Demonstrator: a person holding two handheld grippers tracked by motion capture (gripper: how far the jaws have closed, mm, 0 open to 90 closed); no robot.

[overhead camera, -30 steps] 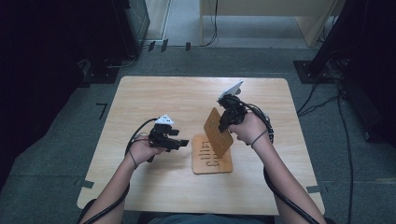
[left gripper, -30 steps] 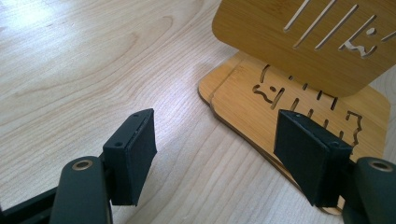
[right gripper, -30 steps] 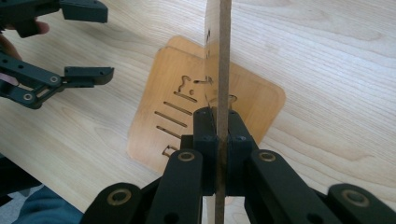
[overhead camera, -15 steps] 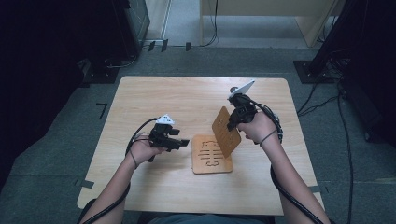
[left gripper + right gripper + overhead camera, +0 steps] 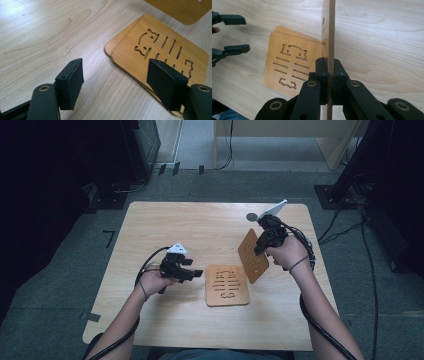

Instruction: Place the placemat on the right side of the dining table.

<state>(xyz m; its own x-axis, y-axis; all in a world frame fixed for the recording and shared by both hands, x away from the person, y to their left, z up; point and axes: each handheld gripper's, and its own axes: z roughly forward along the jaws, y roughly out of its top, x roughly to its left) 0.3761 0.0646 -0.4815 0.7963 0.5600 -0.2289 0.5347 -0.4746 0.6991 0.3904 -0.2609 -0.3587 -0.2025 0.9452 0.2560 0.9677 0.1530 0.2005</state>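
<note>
Overhead, high view, writing: none readable; the flat coaster [image 5: 227, 285] carries cut-out slots and small animal-like shapes.
High view, left hand [image 5: 152, 281]: forearm comes up from the bottom edge, hand low over the surface [image 5: 200, 225], its left gripper [image 5: 192, 273] pointing right at the flat coaster's near-left edge, jaws apart, holding nothing.
High view, right hand [image 5: 287, 254]: raised at the right side, wrist bent, its right gripper [image 5: 260, 247] pinching the lifted coaster [image 5: 252, 255], which is tilted on edge above the surface, just right of the flat one.
High view, other: a small round dark disc [image 5: 251, 217] lies on the surface beyond the right gripper.
Left gripper view: jaws wide, empty; the right jaw overlaps the flat coaster's corner, contact cannot be told. Two coasters seem stacked there, edges slightly offset.
Right gripper view: jaws closed tight on the lifted coaster, seen edge-on and upright; the stack lies flat at left, the left gripper beyond it, open.
</note>
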